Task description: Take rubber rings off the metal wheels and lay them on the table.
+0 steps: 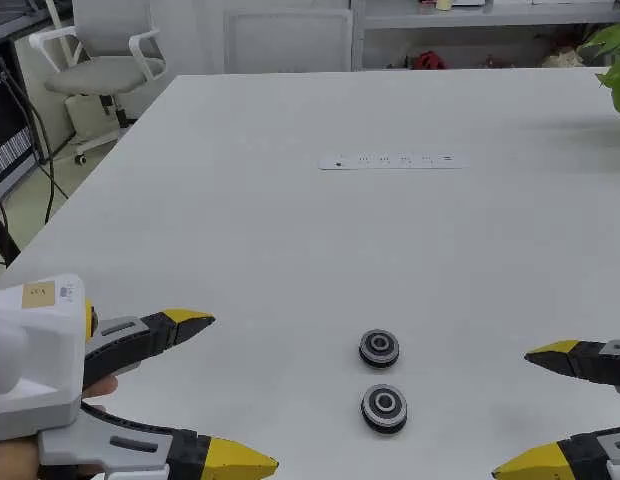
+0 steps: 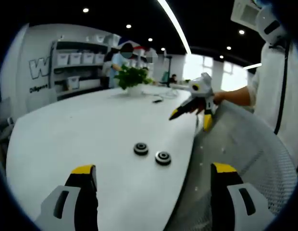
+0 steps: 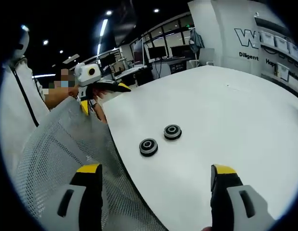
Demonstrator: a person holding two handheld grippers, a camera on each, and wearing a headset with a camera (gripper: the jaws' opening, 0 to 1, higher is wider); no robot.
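Cropping hides most of the right gripper (image 1: 512, 411); it and the left gripper (image 1: 242, 390) flank the wheels (image 1: 379, 348), jaws apart.

— What lies on the table (image 1: 240, 250)?
— A white power strip (image 1: 390, 161), flat, toward 12 o'clock from the middle.
— And around the table?
— A grey chair (image 1: 105, 60) off the corner at 10 o'clock. A shelf (image 1: 490, 18) stands behind at 1 o'clock, and green plant (image 1: 615, 60) leaves show at 2 o'clock.
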